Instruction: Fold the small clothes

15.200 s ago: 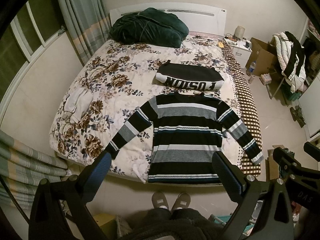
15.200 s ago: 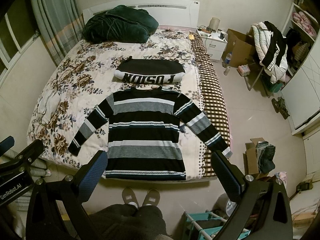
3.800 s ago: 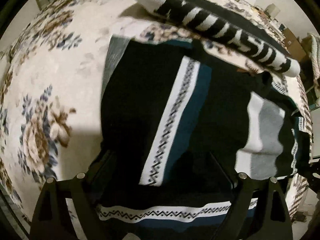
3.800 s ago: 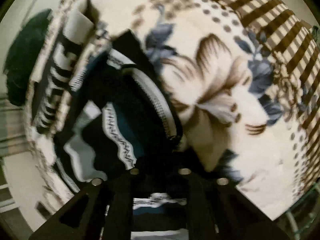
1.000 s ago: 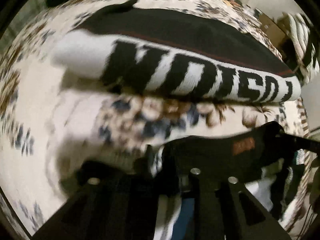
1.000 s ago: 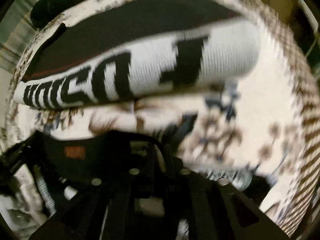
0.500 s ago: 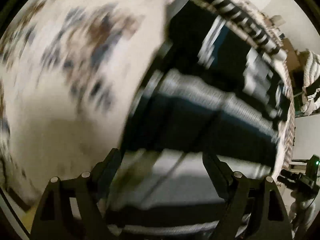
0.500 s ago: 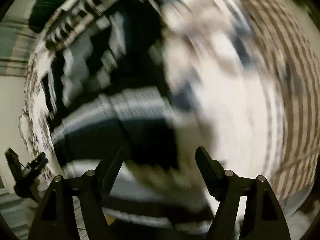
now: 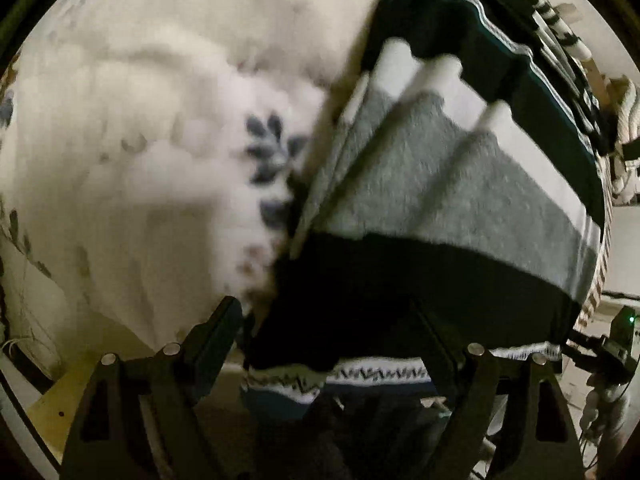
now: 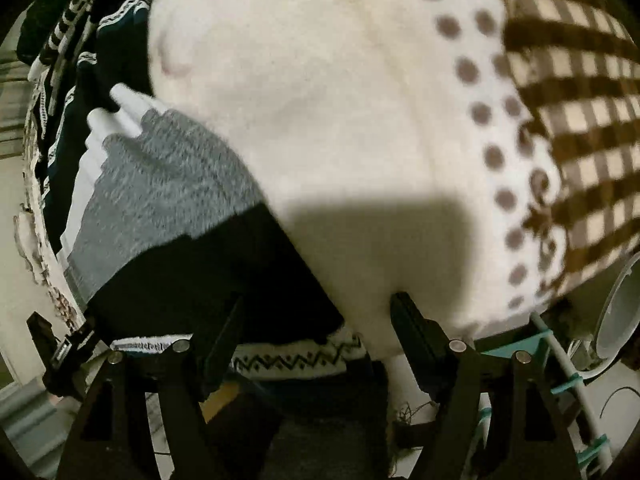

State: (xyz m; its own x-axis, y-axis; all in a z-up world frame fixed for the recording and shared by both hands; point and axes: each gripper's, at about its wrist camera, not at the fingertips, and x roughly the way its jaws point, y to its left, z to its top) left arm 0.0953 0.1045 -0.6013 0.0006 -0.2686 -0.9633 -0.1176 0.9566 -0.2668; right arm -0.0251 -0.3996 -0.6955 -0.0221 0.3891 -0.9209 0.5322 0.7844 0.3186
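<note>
Left claw (image 9: 324, 332) spread wide, gripping nothing, poised over the near left corner of the striped sweater (image 9: 440, 216). Hem band (image 9: 360, 374) lying crosswise just ahead of the fingertips, its left end between the two fingers; garment body stretching forward and to the right from there, floral bedspread (image 9: 120, 160) bare off to the left. Folded black-and-white sweater (image 9: 552, 12) far ahead at the upper right, blurred.

Right claw (image 10: 316, 320) likewise wide and empty, placed at the opposite, right-hand corner of the striped sweater (image 10: 168, 200). Hem band (image 10: 288, 358) again crosswise just ahead, its right end between the fingers; cloth extending forward and to the left, white bedspread (image 10: 340, 120) and its checked border (image 10: 580, 100) to the right.

Probably a bottom-hem pinch coming: long axis of the hem running from claw to claw, each hand nearest its own corner, fold direction away from both. Contact with the cloth not discernible.
</note>
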